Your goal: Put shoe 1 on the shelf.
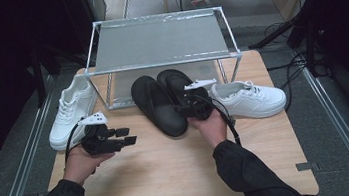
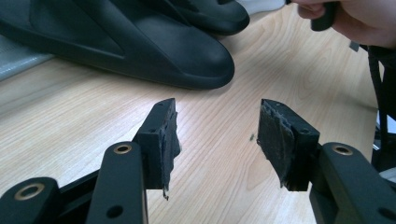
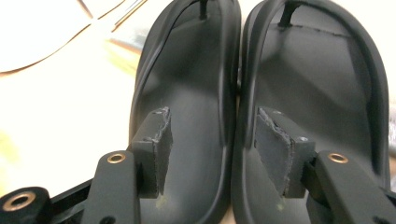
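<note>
Two black slippers lie side by side in the middle of the wooden table (image 1: 172,174), the left slipper (image 1: 157,106) beside the right slipper (image 1: 174,82). My right gripper (image 1: 191,107) hovers over their near ends. In the right gripper view it (image 3: 212,116) stands open, one jaw over the left slipper's footbed (image 3: 187,70) and the other over the right slipper's (image 3: 322,79), straddling their adjoining rims. My left gripper (image 1: 128,136) is held low over bare table left of the slippers, open and with nothing in it (image 2: 217,116); the nearer slipper (image 2: 140,46) lies ahead of it.
A white sneaker (image 1: 71,113) sits at the table's left edge, another white sneaker (image 1: 249,99) at the right. A metal-framed rack with a grey shelf (image 1: 158,42) stands at the back, just behind the slippers. The person's right hand (image 2: 355,18) appears in the left gripper view.
</note>
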